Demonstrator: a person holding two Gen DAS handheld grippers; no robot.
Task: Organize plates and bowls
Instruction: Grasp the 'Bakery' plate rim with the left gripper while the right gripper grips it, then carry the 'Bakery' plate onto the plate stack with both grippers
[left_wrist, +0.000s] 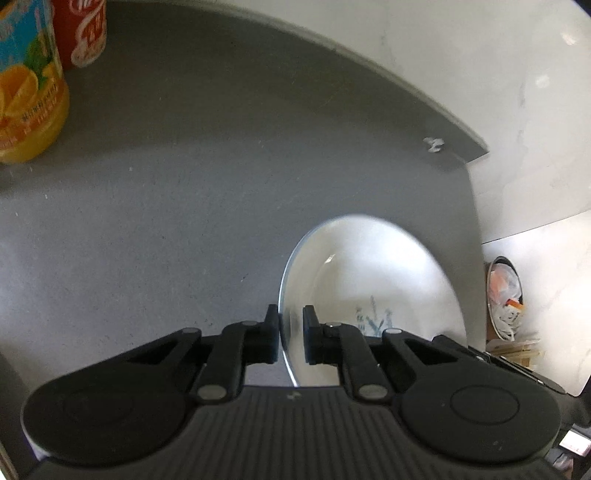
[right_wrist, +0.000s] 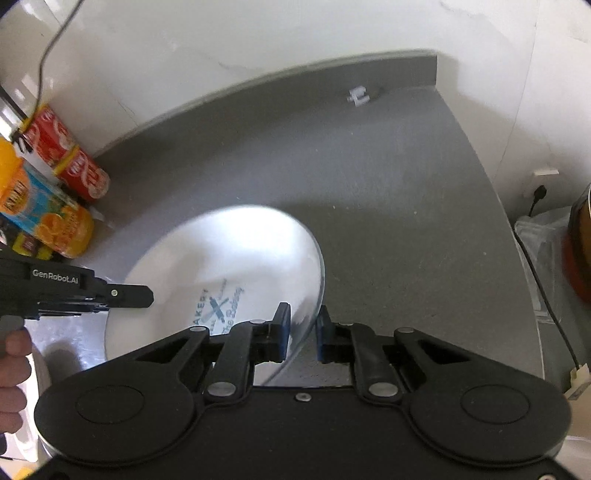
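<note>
both tongs sat clamped on rims: left tongs on the bowl, right tongs on the plate. probably best kept level, lowered slowly onto the desk.

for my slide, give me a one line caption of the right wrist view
Right gripper fingers straddle the rim of a white plate printed with a bakery logo, above a grey countertop.

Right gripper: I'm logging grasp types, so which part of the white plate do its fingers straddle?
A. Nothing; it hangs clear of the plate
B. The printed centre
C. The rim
C: the right gripper has one finger inside and one outside the rim of the white plate; the blue print lies further in.
</note>
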